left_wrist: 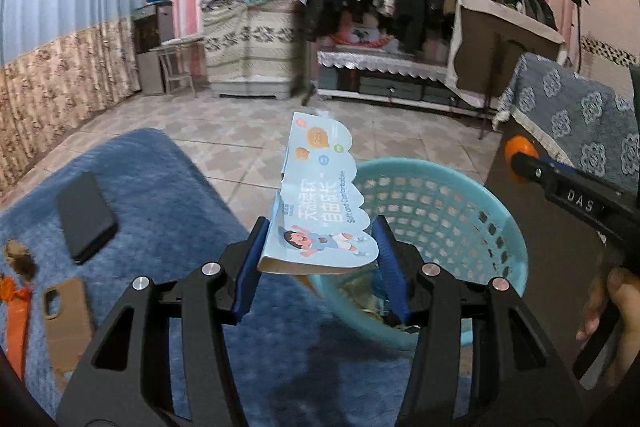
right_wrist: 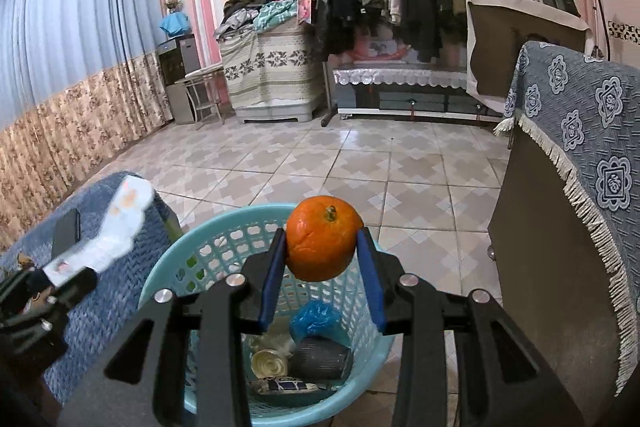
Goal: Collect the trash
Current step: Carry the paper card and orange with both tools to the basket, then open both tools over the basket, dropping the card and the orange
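My left gripper (left_wrist: pixel 318 243) is shut on a light blue cardboard package (left_wrist: pixel 320 195) with a cartoon child and scalloped edge, held over the near rim of a teal plastic basket (left_wrist: pixel 460 211). In the right wrist view that package (right_wrist: pixel 116 223) shows blurred at the left. My right gripper (right_wrist: pixel 322 241) is shut on an orange (right_wrist: pixel 322 237), held above the same basket (right_wrist: pixel 216 251), which holds a blue bag (right_wrist: pixel 316 319), a grey bundle and other trash. The orange (left_wrist: pixel 518 151) and right gripper also appear at the right of the left wrist view.
A blue fuzzy cover (left_wrist: pixel 160 187) lies at the left with a black phone (left_wrist: pixel 84 215), a brown phone case (left_wrist: pixel 66 311) and an orange scrap (left_wrist: pixel 18 311). A dark cabinet with a patterned blue cloth (right_wrist: pixel 580 131) stands at the right. Tiled floor (right_wrist: pixel 360 155) lies beyond.
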`<state>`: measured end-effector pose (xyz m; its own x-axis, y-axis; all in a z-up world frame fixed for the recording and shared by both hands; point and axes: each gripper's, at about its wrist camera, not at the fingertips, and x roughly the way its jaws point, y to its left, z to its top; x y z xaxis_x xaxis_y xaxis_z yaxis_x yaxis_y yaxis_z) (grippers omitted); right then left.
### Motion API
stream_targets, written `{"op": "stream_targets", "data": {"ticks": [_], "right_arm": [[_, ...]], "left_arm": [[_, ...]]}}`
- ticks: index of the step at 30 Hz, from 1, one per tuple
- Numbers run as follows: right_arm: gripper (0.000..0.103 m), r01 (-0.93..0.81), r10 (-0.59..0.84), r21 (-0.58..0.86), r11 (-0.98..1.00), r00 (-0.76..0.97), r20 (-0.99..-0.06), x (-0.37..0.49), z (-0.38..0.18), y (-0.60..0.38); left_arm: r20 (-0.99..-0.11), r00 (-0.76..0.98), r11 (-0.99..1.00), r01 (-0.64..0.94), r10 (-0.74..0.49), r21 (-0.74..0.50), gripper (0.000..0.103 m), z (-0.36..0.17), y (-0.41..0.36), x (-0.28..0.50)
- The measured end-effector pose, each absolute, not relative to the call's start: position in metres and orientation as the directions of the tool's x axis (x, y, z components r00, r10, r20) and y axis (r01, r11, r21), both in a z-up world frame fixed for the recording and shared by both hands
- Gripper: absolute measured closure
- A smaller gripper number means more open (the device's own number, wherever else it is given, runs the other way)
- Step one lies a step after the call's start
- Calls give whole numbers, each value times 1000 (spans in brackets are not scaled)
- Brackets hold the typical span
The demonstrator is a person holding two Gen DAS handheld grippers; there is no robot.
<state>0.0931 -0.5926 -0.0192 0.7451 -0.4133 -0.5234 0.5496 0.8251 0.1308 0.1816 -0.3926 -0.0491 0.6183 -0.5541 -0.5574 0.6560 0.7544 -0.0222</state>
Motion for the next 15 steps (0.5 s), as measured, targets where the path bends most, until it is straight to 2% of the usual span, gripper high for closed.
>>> {"op": "stream_targets", "data": {"ticks": [14,15], "right_arm": [[67,575,-423,148,805,729,-538,90,-23,-597],[67,576,-423,147,804,729,-539,90,-24,-599]], "left_arm": [[-579,557,683,731,-596,0,52,-65,-444,169],[-577,558,684,729,-596,-2,49,-65,-443,170]]}}
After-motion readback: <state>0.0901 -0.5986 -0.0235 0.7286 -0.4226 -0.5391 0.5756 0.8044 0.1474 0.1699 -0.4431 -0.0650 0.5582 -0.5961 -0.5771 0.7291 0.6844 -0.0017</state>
